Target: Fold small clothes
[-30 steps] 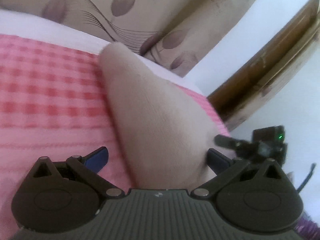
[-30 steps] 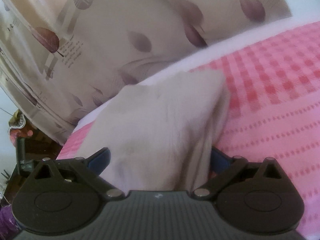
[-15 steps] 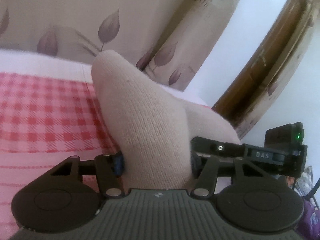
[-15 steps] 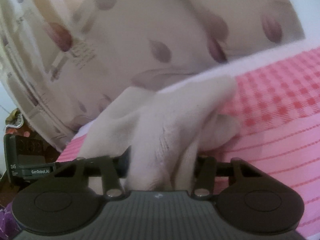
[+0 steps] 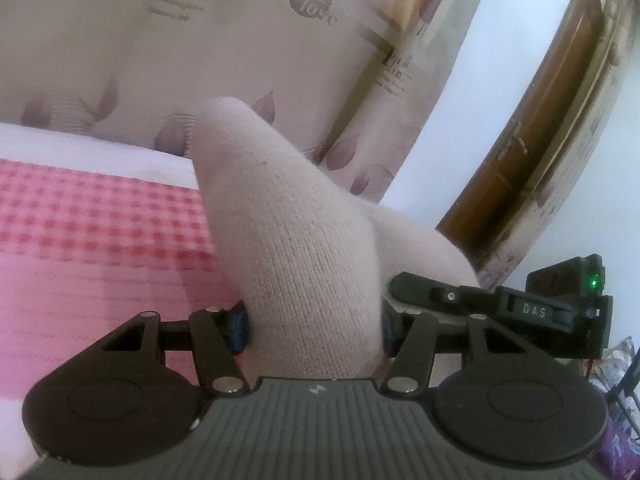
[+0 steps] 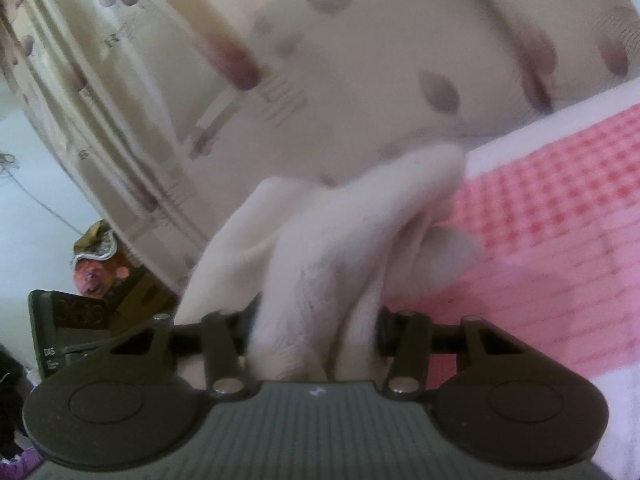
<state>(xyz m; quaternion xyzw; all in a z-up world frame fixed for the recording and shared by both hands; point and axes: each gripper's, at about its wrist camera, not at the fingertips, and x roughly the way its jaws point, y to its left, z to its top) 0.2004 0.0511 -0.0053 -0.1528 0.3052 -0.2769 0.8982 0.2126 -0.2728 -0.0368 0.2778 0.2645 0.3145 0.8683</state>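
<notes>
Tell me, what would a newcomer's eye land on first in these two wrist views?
First the beige knit garment, bunched and rising out of the left gripper, whose fingers press on it above the pink checked bedspread. In the blurred right wrist view, the right gripper is shut on another fold of it. The leaf-print curtain fills the background, with a brown wooden door at right.

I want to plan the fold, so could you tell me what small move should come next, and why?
Probably carry the beige knit garment forward over the pink checked bedspread and lay it down: the left hand-held gripper and right hand-held gripper each clamp it, bunched and raised.
</notes>
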